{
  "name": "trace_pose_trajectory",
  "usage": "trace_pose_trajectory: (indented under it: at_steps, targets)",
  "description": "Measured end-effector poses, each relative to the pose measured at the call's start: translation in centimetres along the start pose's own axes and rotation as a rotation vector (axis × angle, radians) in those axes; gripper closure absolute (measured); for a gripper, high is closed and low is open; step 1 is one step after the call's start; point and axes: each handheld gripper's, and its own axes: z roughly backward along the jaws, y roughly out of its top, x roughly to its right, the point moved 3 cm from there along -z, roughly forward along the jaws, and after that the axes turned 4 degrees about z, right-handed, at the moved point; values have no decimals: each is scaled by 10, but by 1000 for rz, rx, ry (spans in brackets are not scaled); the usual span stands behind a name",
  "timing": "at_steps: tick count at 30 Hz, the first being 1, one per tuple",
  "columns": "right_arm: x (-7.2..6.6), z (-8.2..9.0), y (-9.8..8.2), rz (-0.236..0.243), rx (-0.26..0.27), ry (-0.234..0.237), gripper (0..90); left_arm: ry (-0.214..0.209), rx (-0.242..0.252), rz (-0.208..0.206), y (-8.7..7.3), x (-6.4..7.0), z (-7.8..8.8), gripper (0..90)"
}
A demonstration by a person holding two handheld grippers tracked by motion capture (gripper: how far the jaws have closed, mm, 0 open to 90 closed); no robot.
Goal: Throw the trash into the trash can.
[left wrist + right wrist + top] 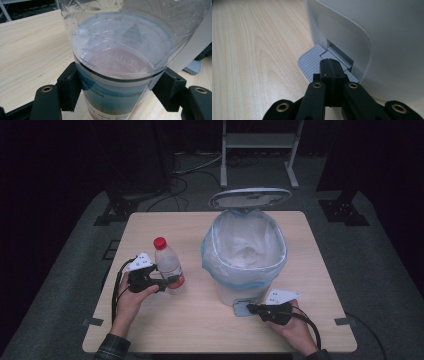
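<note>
A clear plastic bottle [168, 265] with a red cap and a red label stands upright on the wooden table [165, 330], left of a white pedal bin [244, 261]. My left gripper [172, 281] is shut on the bottle's lower body; in the left gripper view both black pads press the bottle [117, 62] from either side. My right gripper [250, 308] is shut with nothing between its jaws, and its tip [329, 65] rests on the bin's grey foot pedal [312, 62]. The bin's lid [250, 198] stands raised, showing the pale bag inside.
Bare table lies in front of the bottle and between my two hands. Beyond the far table edge stand a white metal frame [260, 145] and cables on the dark floor.
</note>
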Motion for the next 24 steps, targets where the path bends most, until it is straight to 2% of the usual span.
trace_pose_trajectory:
  at_steps: [6,14,18,24]
  targets:
    - [0,0,0,0,0,0,900,-15,11,-6,4,1,4,299]
    - [0,0,0,-1,0,-1,900,-66,47,1,14,7,12,299]
    - [0,0,0,-3,0,1,900,-90,47,-8,19,9,13,298]
    - [0,0,0,-1,0,0,900,-100,57,-11,25,8,17,298]
